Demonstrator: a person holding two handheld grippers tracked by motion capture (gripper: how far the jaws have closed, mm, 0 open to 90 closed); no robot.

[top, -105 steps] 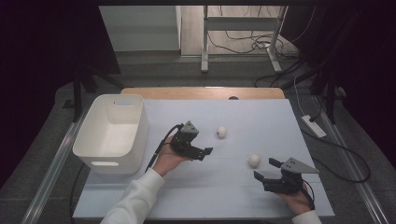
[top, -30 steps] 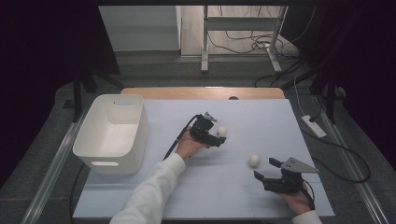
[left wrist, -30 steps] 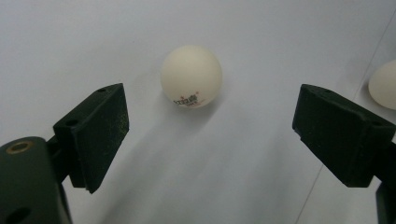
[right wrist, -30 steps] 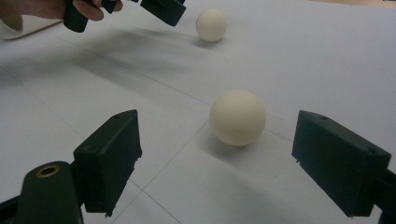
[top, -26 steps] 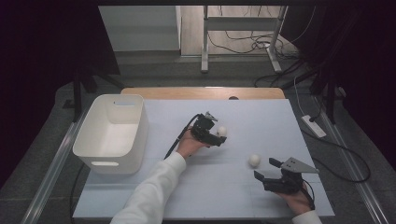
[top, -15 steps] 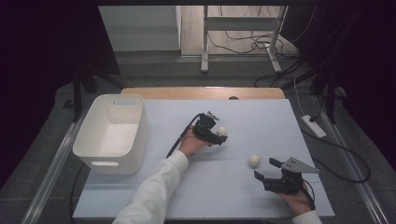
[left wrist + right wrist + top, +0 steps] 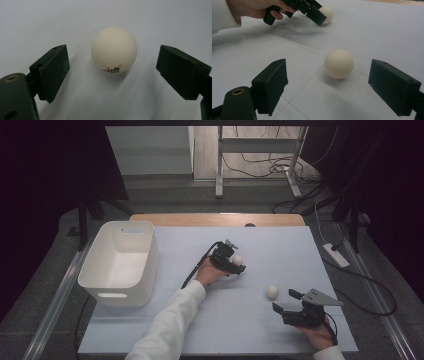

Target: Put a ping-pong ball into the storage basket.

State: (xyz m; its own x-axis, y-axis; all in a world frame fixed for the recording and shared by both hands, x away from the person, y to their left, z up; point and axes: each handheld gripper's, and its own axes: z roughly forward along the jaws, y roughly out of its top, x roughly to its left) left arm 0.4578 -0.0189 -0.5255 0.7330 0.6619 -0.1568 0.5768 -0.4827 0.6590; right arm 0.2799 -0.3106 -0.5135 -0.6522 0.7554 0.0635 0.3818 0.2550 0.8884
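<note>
White table (image 7: 210, 325), ball (image 7: 114, 50) between spread tongs (image 7: 112, 72)

Counter (image 7: 280, 245): pale sheet over a wooden top — a strip of wood shows along the far edge.
Bin (image 7: 120, 262): white, open-topped, at the left side.
Far ball (image 7: 236, 260): white, mid-counter.
Near ball (image 7: 272, 292): white — right of centre, apart from the far ball.

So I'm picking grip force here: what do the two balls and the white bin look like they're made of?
The ball between the left hand-held gripper's open jaws: likely thin celluloid or plastic, matte cream, with a small printed stamp like a table-tennis ball. The other ball: same matte cream look, probably the same. The bin: seemingly moulded white plastic, smooth, with a cut-out handle slot.
</note>
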